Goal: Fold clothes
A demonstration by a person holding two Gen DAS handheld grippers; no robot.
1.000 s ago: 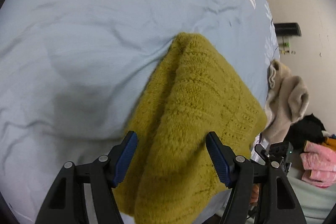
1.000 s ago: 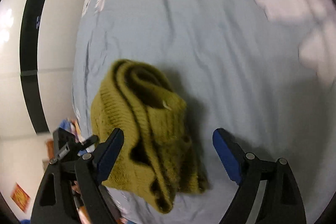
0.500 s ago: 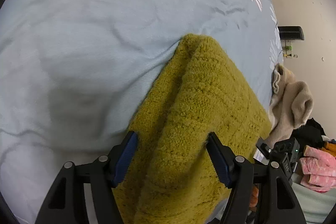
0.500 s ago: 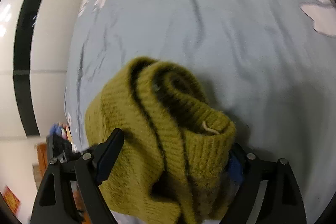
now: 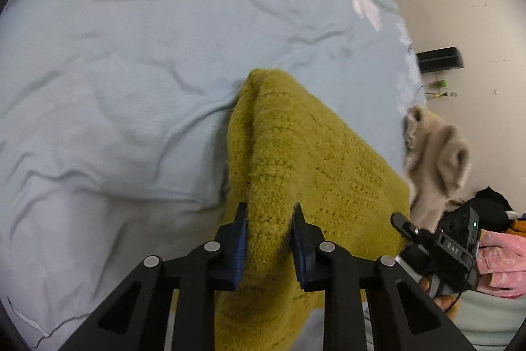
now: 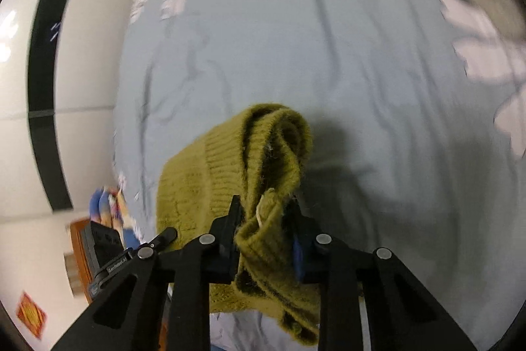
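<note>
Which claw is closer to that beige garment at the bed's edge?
Left. The left claw grips the sweater with the beige garment just beyond it; the right claw view shows no such garment nearby.

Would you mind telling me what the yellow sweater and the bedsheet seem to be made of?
Sweater: apparently thick fuzzy knit, wool or acrylic, matte; ribbed rows and loose fibres show. Bedsheet: thin smooth woven fabric, perhaps cotton, with soft creases and printed flowers.

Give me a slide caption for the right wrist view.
Right gripper shut on a bunched mustard knit sweater above the light-blue bedsheet.
</note>
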